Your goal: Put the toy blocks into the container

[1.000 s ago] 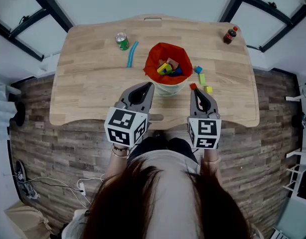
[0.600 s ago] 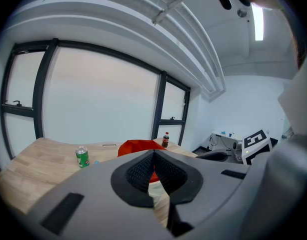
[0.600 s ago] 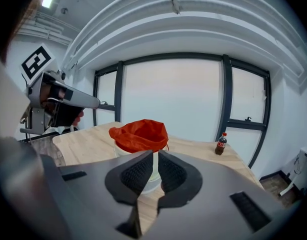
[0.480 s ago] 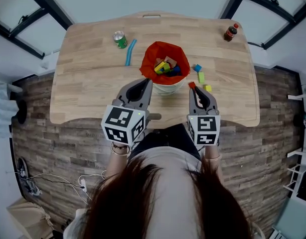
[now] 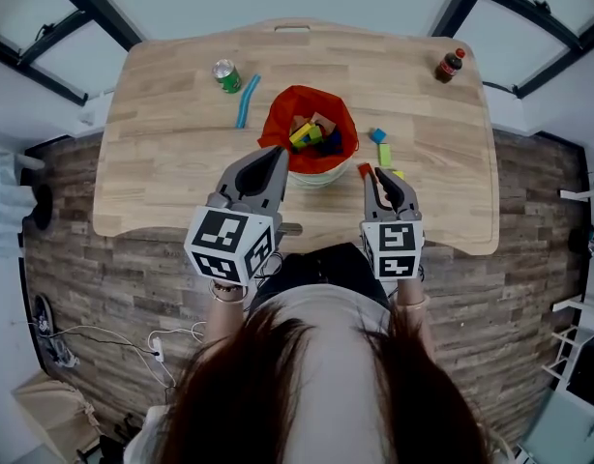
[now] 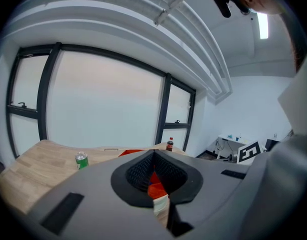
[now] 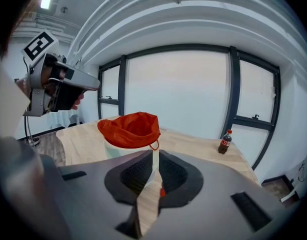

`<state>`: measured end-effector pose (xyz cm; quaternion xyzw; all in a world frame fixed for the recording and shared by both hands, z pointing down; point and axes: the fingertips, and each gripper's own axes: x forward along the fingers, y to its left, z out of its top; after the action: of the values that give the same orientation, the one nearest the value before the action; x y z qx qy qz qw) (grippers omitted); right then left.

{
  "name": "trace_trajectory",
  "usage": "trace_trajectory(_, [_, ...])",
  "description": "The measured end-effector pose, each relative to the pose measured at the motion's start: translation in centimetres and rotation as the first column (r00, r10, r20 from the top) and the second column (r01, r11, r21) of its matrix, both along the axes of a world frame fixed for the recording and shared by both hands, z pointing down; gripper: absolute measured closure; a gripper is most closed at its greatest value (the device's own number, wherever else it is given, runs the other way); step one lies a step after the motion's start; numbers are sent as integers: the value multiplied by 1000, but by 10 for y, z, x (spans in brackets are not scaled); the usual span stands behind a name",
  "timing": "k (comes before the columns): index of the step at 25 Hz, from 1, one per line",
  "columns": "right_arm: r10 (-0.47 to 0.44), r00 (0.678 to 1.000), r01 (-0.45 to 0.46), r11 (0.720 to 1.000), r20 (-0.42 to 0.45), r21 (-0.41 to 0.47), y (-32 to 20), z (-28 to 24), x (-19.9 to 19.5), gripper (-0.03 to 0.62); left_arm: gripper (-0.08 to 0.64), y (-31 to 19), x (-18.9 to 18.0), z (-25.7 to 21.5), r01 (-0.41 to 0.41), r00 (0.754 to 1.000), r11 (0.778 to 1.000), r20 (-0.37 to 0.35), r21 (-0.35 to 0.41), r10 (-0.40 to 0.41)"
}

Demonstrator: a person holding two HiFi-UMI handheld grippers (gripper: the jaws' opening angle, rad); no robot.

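On the wooden table [image 5: 162,162] your red-lined container [image 5: 326,104] holds several blocks [image 5: 307,135], your right gripper [image 5: 371,174] pinches a red block [image 5: 364,170], your left gripper [image 5: 280,153] is closed empty, and three loose blocks [image 5: 384,155] remain beside it.

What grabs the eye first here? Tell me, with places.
The red-lined container at mid-table, holding colourful toy blocks, draws the eye first. Next come the marker-cubed left gripper and right gripper, on either side of it towards the near edge. A green can and a cola bottle stand along the far side.
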<state>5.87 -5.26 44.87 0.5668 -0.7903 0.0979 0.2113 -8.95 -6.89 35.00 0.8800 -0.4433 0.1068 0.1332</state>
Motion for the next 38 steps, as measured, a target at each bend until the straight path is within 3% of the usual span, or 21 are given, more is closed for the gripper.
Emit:
trace_trajectory(27, [-96,994,82,973,-59,-216,-26,93,24,552,551,-29,13,13,53,998,996,34,-66,-51])
trace_trajectory(31, [-105,994,91,963,-41,-254,-26,106,26,500,551,-29,14,18,62,997,995,48,-81,-58])
trace_trajectory(38, [-101,994,88,949,-30,-302,-29,128,32,487,551,-31,14,25,77,995,991,70,-105,-70])
